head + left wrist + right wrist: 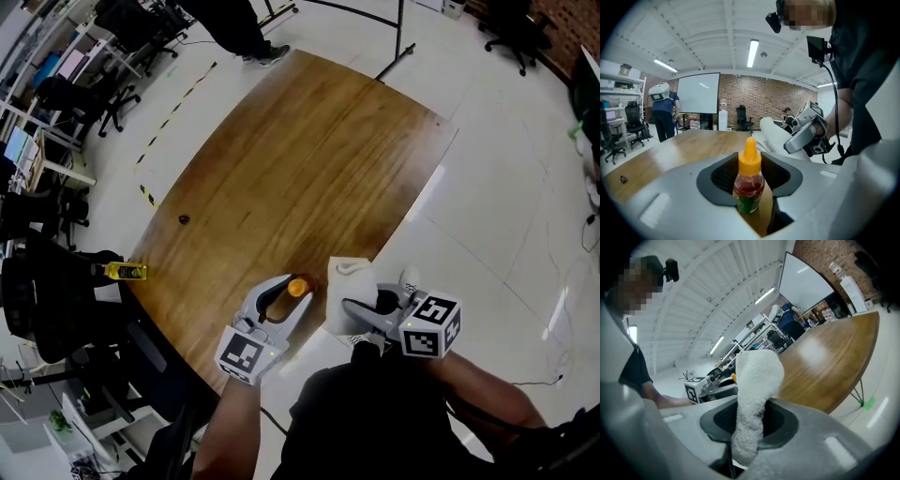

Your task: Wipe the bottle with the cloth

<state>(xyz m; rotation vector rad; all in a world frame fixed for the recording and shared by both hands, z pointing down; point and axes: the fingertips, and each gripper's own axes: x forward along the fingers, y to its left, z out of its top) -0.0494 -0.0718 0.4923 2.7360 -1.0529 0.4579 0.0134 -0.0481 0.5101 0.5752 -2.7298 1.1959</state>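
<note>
A small bottle [749, 185] of red sauce with an orange cap stands upright on the wooden table [309, 159], close to its near edge. My left gripper [750, 177] is around it, and bare wood shows between the bottle and the right jaw, so the jaws are open. In the head view the orange cap [296, 287] shows between the left gripper's [286, 300] jaws. A white fluffy cloth [754, 394] hangs upward, pinched in my right gripper [747, 425], which is shut on it. The cloth [352, 279] is held just right of the bottle, apart from it.
The table's near edge runs just under both grippers. A small dark object [184, 219] lies on the left part of the table. A yellow item [125, 271] sits beyond the left edge, near office chairs [56, 309]. A person's legs [234, 33] stand at the far end.
</note>
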